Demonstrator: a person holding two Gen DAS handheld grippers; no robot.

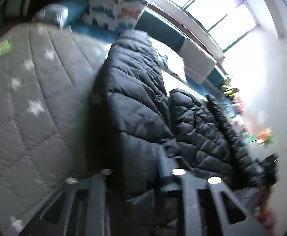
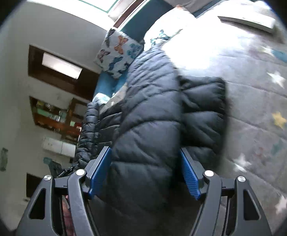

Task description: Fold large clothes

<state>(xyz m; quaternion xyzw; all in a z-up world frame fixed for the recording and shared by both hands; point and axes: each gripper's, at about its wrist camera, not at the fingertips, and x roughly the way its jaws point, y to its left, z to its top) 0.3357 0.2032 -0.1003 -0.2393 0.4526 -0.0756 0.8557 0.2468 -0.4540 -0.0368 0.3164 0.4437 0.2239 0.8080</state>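
A dark navy puffer jacket (image 1: 131,98) lies lengthwise on a grey star-quilted bed (image 1: 25,98), partly folded over itself. In the left wrist view my left gripper (image 1: 141,163) stands around the near end of the jacket; the padded cloth fills the gap between its fingers. In the right wrist view the jacket (image 2: 149,118) runs away from me, and my right gripper (image 2: 145,169) has its blue pads wide apart with the thick jacket fold between them. The view does not show whether either gripper presses the fabric.
A second black quilted jacket (image 1: 202,129) lies beside the navy one. A butterfly pillow (image 1: 114,9) sits at the head of the bed, seen also in the right wrist view (image 2: 117,53). A window (image 1: 202,5), shelves (image 2: 53,118) and a book (image 2: 247,21) are around.
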